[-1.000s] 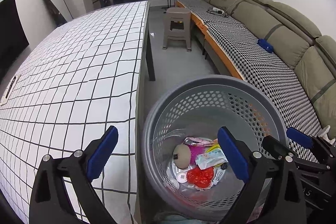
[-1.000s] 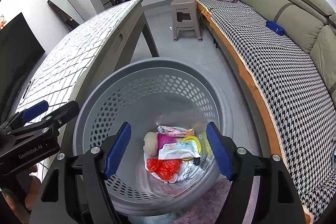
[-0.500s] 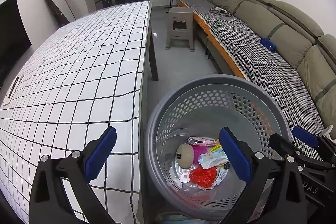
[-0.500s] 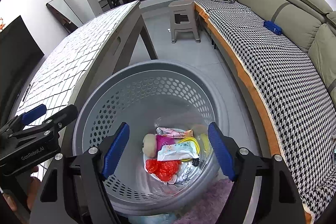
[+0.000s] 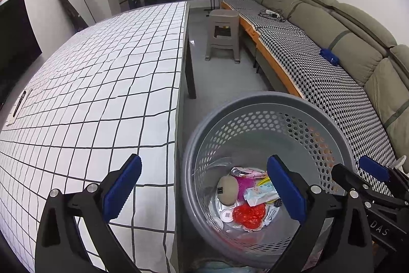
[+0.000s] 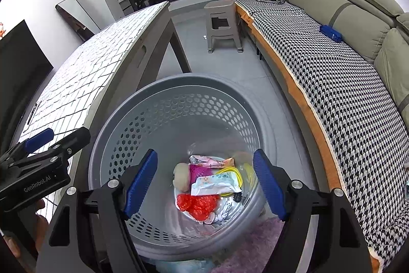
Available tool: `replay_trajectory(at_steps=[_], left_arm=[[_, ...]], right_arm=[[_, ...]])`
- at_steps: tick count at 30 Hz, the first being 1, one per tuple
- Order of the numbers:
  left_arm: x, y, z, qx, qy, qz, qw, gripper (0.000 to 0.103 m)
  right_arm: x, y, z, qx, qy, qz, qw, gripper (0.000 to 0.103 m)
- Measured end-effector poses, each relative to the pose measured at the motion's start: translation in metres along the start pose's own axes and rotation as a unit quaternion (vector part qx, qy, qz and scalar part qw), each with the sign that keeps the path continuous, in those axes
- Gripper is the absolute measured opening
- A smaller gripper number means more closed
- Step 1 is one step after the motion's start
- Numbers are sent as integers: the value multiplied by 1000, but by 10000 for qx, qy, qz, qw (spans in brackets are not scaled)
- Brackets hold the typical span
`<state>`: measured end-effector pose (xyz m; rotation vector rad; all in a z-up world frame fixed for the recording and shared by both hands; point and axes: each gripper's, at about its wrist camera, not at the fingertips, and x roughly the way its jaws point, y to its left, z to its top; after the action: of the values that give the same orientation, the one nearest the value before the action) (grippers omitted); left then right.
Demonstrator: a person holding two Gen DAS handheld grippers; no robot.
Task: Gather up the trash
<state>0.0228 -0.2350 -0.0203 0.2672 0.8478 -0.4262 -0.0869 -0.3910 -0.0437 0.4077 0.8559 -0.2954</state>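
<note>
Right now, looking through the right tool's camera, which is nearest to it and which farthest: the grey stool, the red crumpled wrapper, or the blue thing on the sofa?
1. Red crumpled wrapper: directly below, inside the basket.
2. Grey stool: ahead on the floor, beyond the basket.
3. Blue thing: right, on the sofa; not clearly farther than the stool.

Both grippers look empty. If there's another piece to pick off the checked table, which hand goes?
Left, probably. The left gripper is open and empty, with one finger over the checked table. The right gripper, also open, sits over the gray basket, farther from the table. No trash visible on the table.
</note>
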Motion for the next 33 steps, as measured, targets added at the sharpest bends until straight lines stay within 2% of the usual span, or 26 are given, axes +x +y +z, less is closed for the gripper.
replay_trajectory(at_steps=[10,33], left_arm=[[0,1,0,-88,31,41,9999,97],[-2,-9,-3,147,1,35,9999,97]], right_arm=[[-1,1,-1,-4,-3,-7,10000,74],[-3,1,-1,-32,-9,2,10000,74]])
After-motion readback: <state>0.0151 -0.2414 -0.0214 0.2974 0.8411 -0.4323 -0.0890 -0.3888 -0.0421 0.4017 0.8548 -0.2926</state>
